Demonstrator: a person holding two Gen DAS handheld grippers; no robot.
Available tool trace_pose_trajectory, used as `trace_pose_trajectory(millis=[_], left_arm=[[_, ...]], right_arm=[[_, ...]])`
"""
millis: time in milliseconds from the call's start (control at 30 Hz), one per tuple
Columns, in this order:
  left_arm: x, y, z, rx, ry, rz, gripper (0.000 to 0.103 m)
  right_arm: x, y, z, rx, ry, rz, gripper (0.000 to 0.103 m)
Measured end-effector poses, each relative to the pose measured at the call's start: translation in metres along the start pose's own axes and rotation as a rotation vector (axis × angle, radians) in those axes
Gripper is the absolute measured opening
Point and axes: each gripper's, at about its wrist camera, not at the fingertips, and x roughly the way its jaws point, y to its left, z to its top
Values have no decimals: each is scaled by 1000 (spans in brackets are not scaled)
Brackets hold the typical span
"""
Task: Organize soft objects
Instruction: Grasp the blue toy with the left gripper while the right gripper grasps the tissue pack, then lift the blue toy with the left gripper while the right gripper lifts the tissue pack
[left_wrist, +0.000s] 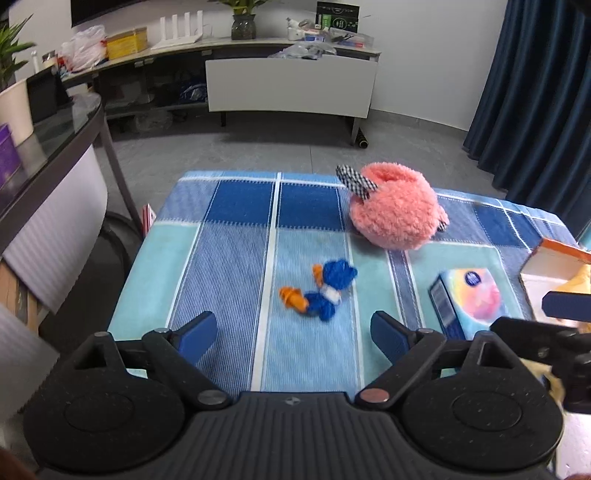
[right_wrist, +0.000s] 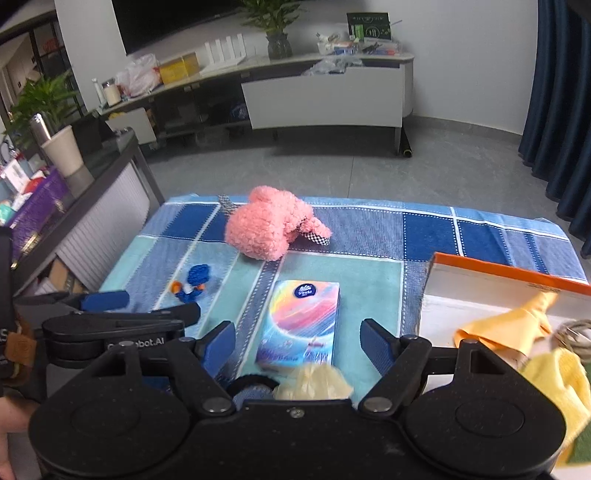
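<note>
Pink plush toy (left_wrist: 395, 210) lies at the far side of the desk (left_wrist: 221, 266), on the blue checked cloth, with a black-and-white checked ear at its left end. In the right wrist view the same plush toy (right_wrist: 267, 229) sits far from the camera and left of centre.

Blue and orange knitted toy (left_wrist: 321, 291) lies near the middle of the desk, nearer than the plush toy and apart from it. In the right wrist view the knitted toy (right_wrist: 192, 282) appears at the left.

Tissue pack (right_wrist: 301, 325) lies flat on the cloth, to the right of the knitted toy; in the left wrist view the tissue pack (left_wrist: 467, 299) sits at the right.

Orange-rimmed box (right_wrist: 498, 273) stands at the right edge of the desk. A yellow cloth (right_wrist: 509, 325) lies inside it.

Left gripper (left_wrist: 293, 334) hovers over the near edge of the desk. Its fingers (left_wrist: 197, 334) are spread wide and hold nothing.

Right gripper (right_wrist: 297, 345) hovers over the near end of the tissue pack. Its fingers (right_wrist: 376, 345) are spread wide, one on each side of the pack, with no contact visible.
</note>
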Motion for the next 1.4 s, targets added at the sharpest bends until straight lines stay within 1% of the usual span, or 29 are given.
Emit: trace_pose_trajectory(millis=[67, 167, 267, 300, 333, 367, 400, 433, 500, 567, 667, 767, 1067, 1200, 1400], left_arm=[[6, 0, 2, 11, -8, 6, 88], [14, 1, 4, 18, -3, -10, 75], [15, -3, 2, 54, -33, -5, 62], [15, -5, 1, 65, -42, 0, 55], [14, -5, 0, 70, -49, -9, 46], [12, -6, -1, 72, -52, -20, 40], [11, -6, -1, 71, -53, -25, 27], [10, -5, -1, 66, -51, -30, 22], [7, -3, -1, 42, -48, -44, 16], [2, -2, 0, 31, -48, -55, 15], [-11, -5, -2, 35, -67, -52, 15], [-28, -6, -3, 8, -81, -64, 15], [-88, -15, -10, -14, -138, -84, 15], [-111, -20, -18, -28, -148, -81, 15], [-134, -31, -32, -27, -145, -88, 15]], right_arm=[[12, 1, 3, -4, 22, -8, 88], [26, 2, 3, -17, 42, -33, 88], [37, 2, 3, -21, 68, -31, 88], [41, 3, 2, -26, 74, -39, 86], [43, 3, 2, -28, 79, -40, 80], [45, 3, 1, -24, 79, -40, 78], [44, 4, 1, -31, 70, -47, 64], [43, 6, 1, -40, 68, -47, 64], [40, 6, 2, -41, 65, -31, 64], [34, 6, 2, -41, 49, -34, 64], [23, 7, 4, -34, 25, -24, 64], [7, 12, 4, -44, -9, -19, 64], [-57, 24, 3, -54, -112, 7, 64], [-81, 28, -7, -62, -128, 4, 64], [-112, 27, -28, -64, -134, -2, 64]])
